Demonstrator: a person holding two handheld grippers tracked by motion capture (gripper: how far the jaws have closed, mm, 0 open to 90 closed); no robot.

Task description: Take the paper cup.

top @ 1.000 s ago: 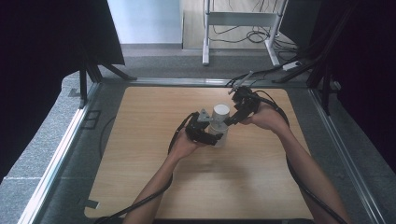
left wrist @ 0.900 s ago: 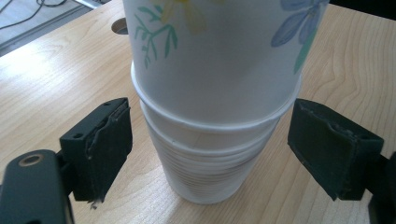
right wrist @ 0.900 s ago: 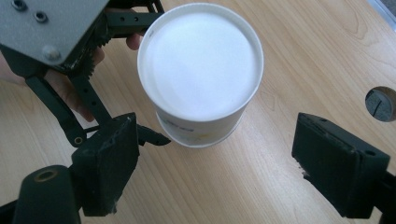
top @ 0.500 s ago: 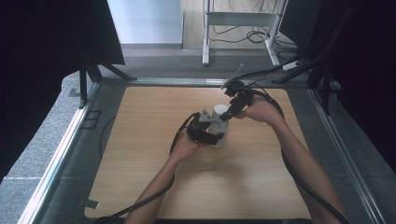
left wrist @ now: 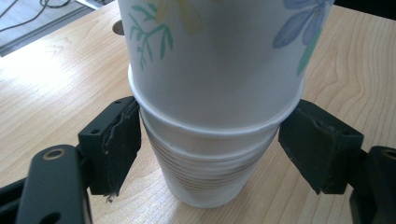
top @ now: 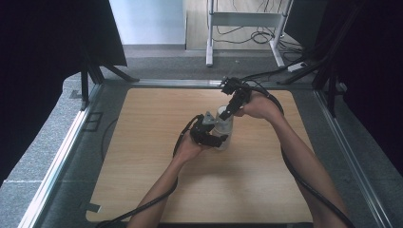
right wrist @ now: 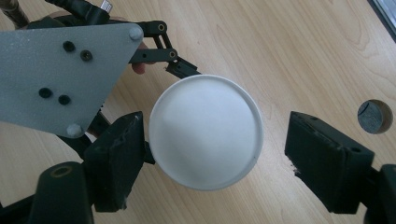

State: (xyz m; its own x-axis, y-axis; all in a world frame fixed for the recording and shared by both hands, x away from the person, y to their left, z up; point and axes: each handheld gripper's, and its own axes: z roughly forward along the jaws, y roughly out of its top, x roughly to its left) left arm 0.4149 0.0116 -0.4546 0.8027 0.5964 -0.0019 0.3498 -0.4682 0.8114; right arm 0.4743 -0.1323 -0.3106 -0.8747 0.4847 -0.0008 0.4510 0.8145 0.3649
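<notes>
A stack of white paper cups (top: 223,128), the upper ones printed with green sprigs and blue flowers, stands upright on the light wooden tabletop (top: 142,156), a little right of centre in the high view.

Left gripper (top: 219,141): comes in low from the lower left and straddles the bottom of the stack. In the left gripper view (left wrist: 208,149) its black jaws have just been closing, with the lower plain cups between them. The left pad (left wrist: 122,140) sits at the cup wall just under a rim; the right pad lies close to the rim on its side. I cannot tell whether either actually presses.

Right gripper (top: 227,110): tilts down over the stack's mouth from the upper right of the high view. In the right gripper view (right wrist: 208,158) its jaws have also just been closing. The left pad (right wrist: 123,149) is against the round white rim; the right pad stands apart, bare wood showing in the gap. Not clamped.

The grey three-cornered plate (right wrist: 60,70) of the left gripper lies at upper left in that view, just beside the rim.

A round hole (right wrist: 375,116) in the wood sits at the right edge there.

Open room: broad bare wood left of and below the stack in the high view. A metal rail (top: 62,161) borders the tabletop on the left, and cables trail off its bottom edge.
</notes>
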